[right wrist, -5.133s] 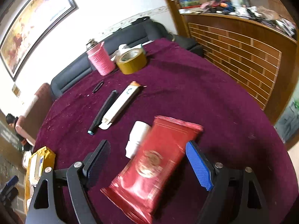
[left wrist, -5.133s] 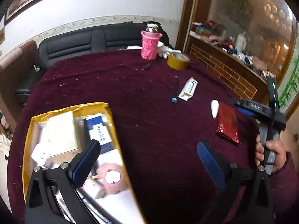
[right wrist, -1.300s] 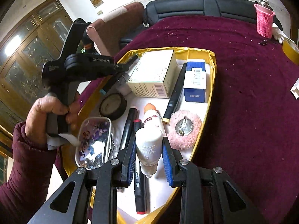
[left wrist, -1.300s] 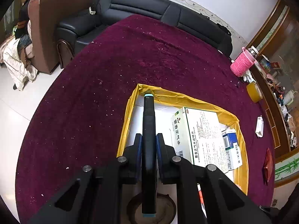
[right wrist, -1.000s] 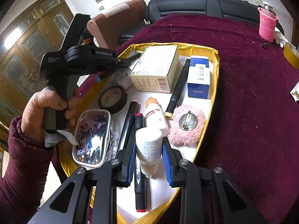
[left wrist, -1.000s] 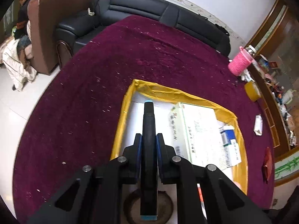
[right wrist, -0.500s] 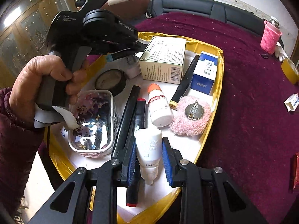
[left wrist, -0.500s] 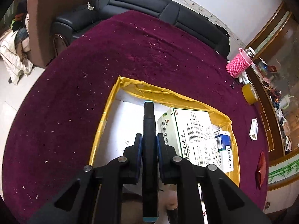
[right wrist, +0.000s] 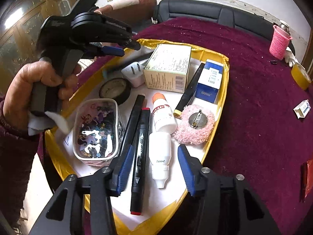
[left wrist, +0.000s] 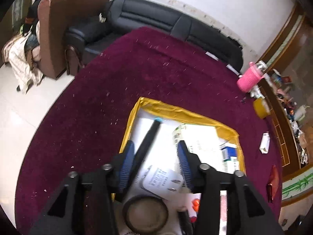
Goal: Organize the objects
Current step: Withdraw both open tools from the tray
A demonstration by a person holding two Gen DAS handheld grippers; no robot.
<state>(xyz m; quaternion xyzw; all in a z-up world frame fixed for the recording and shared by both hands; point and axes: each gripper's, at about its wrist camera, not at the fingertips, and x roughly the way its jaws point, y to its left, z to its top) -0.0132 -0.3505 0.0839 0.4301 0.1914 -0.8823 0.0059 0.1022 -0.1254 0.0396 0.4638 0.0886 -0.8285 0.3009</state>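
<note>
A yellow-rimmed tray (left wrist: 182,111) (right wrist: 225,90) holds the sorted items. My left gripper (left wrist: 155,163) is open above the tray's far corner. The black pen (left wrist: 147,139) lies loose between its fingers, slanting against the left pad. In the right wrist view the left gripper (right wrist: 129,48) hovers over the tray's back left. My right gripper (right wrist: 153,168) is open over the tray's near end. The small white bottle (right wrist: 160,156) lies released on the tray floor between its fingers, beside a black marker (right wrist: 139,156).
The tray also holds a medicine box (right wrist: 168,68), a blue box (right wrist: 209,80), a black tape roll (right wrist: 114,91), a white charger (right wrist: 134,72), a clear pouch (right wrist: 95,131) and a pink puff (right wrist: 195,125). On the maroon cloth lie a pink cup (right wrist: 279,41), yellow tape (right wrist: 300,76), a white carton (right wrist: 302,108) and a red packet (left wrist: 272,182).
Both grippers opened. The left one let go of the black pen, which tipped left over the tray. The right one let go of the white bottle, now lying on the tray.
</note>
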